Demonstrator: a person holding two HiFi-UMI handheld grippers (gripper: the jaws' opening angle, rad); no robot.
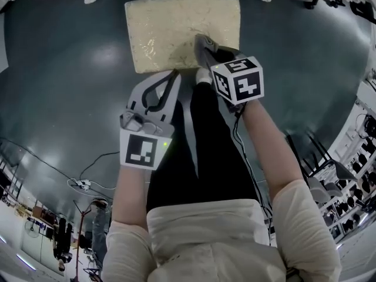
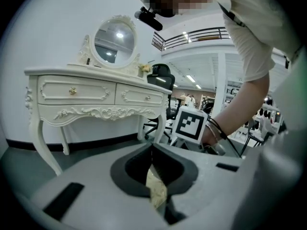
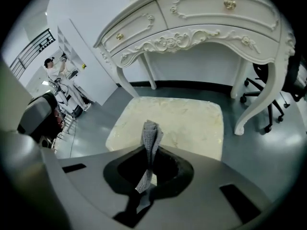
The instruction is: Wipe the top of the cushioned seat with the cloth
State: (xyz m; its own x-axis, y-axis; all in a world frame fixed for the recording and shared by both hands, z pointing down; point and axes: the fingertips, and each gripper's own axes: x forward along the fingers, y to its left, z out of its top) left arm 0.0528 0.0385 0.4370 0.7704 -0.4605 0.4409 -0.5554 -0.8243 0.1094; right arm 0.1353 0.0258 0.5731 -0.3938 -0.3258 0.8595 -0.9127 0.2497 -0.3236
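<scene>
R gripper [image 1: 204,47]: jaws clamped on grey cloth [image 3: 150,137], over near-right edge of cushioned seat [image 1: 167,28].
L gripper [image 1: 174,74]: jaws together, tips at seat's near edge.
Seat: cream, on dark floor [image 1: 70,87].

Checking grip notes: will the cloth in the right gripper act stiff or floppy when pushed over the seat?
Probably floppy: the cloth crumples into a thin fold in the jaws of the right gripper, its lower end hanging limp. Likely light, as that small pinch holds it. It may bunch on the seat rather than slide flat.
</scene>
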